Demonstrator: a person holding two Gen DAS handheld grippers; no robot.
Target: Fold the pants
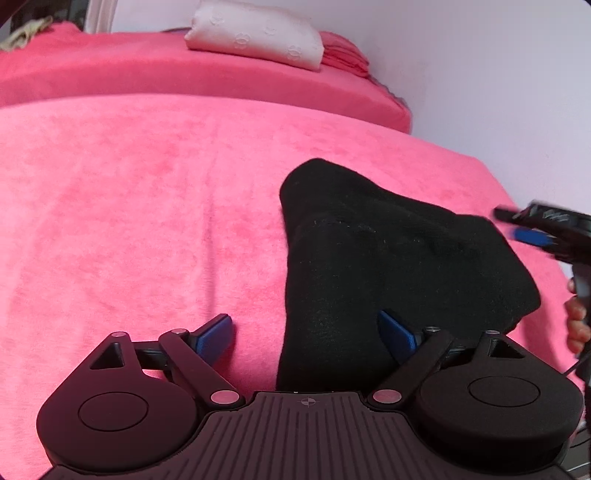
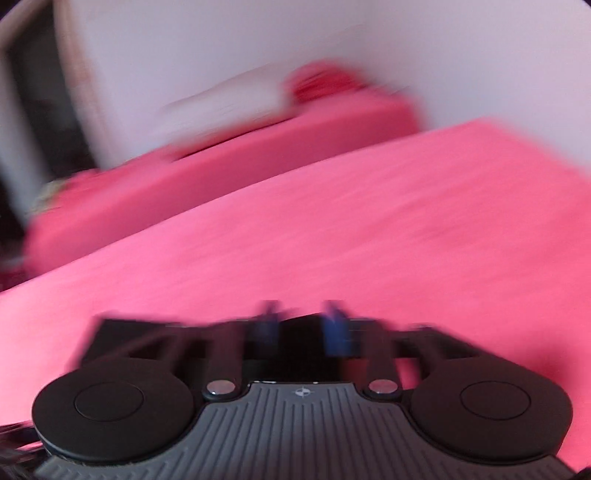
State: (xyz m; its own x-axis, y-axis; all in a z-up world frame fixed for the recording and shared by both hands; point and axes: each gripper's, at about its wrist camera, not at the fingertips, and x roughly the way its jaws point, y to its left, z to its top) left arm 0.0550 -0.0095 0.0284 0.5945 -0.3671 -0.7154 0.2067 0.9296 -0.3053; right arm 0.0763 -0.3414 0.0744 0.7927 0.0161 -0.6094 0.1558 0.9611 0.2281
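Observation:
Black pants (image 1: 388, 251) lie bunched in a folded heap on the pink bed cover (image 1: 147, 206). My left gripper (image 1: 306, 332) is open just above the cover, its blue pads wide apart; the right pad is over the near edge of the pants, the left pad (image 1: 216, 332) over bare cover. My right gripper (image 1: 532, 229) shows at the right edge of the left wrist view, past the pants' far right side. In the blurred right wrist view my right gripper (image 2: 303, 325) has its blue pads a moderate gap apart, with a dark patch between them that may be the pants.
A white pillow (image 1: 258, 37) and folded pink cloth (image 1: 343, 51) lie on a second pink bed (image 1: 110, 70) behind. A pale wall (image 1: 480, 74) runs along the right. A crumpled light cloth (image 1: 26, 33) sits at the far left.

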